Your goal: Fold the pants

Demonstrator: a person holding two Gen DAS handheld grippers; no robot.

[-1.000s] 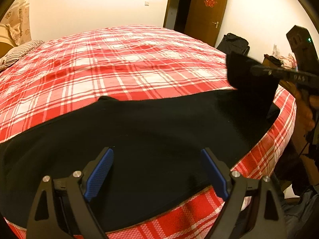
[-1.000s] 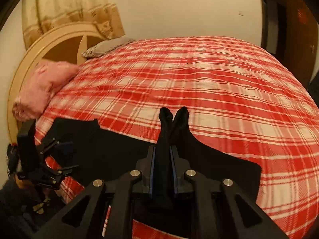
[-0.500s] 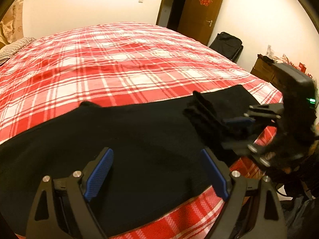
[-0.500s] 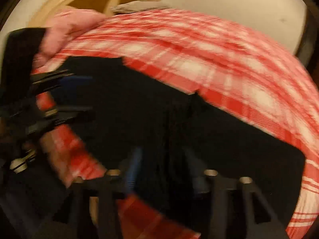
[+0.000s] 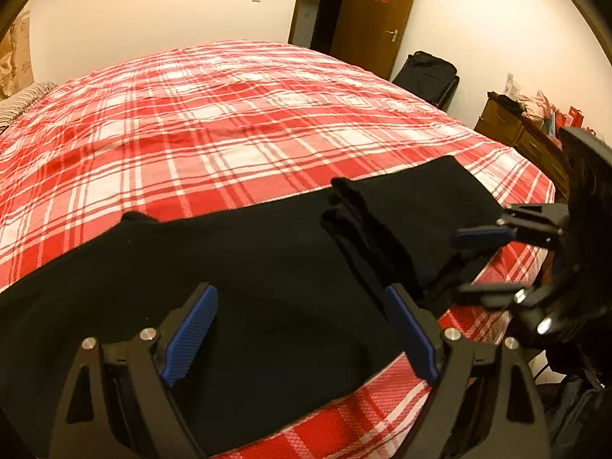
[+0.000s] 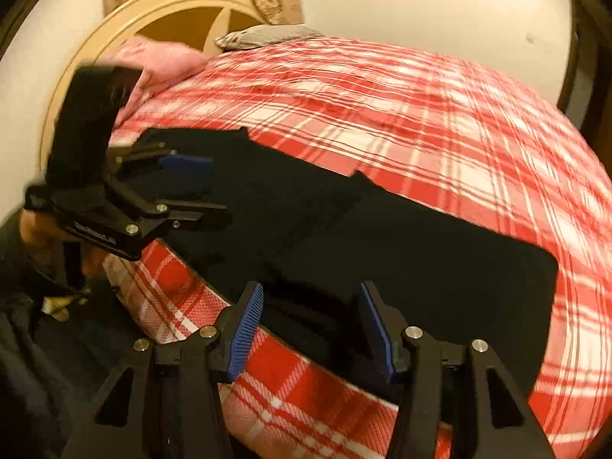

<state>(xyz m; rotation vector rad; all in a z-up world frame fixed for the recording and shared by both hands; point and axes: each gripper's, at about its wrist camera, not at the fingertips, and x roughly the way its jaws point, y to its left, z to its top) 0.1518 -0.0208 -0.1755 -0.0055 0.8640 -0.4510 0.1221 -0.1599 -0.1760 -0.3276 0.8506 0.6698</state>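
The left black two-finger gripper with blue ribbed pads (image 5: 302, 329) is held wide and empty above the black fabric pants (image 5: 237, 267). The right matching gripper (image 6: 311, 321) is parted about halfway, nothing pinched. The pants are laid lengthwise along the near edge of the red-and-white plaid bedspread (image 5: 229, 114), 1 end apparently turned back over itself, probably a fold begun.

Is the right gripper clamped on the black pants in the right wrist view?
No, the right gripper has its blue pads apart, with the pants lying flat on the bed.
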